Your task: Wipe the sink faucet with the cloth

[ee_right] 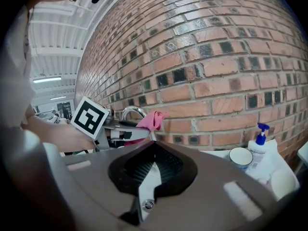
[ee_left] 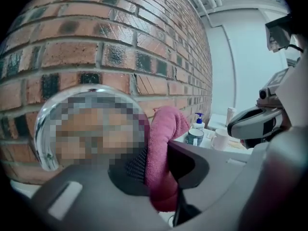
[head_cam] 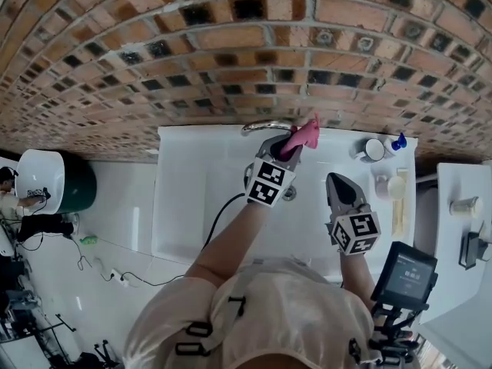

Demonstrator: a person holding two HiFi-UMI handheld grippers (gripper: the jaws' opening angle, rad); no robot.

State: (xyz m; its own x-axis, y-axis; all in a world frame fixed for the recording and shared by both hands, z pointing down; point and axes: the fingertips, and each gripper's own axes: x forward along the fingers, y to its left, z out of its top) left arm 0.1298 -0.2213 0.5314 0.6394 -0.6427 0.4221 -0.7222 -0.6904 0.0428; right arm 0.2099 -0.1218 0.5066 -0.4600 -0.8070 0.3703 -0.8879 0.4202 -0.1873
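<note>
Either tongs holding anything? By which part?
Left tongs grip the pink cloth across its bunched middle; a fold sticks up past the tips. Right tongs are shut, with nothing between them.

Bright and even; soft glare on the faucet; brick wall behind it bowed by fisheye; dark vignetted corners.

The person's left grey two-jaw gripper, with a black-and-white marker cube at its back, reaches forward on a bare, outstretched forearm. Its jaws are clamped on a folded pink terry cloth. The right grey two-jaw gripper sits nearer the body, pointing forward and slightly down, its jaws together with nothing between them.
</note>
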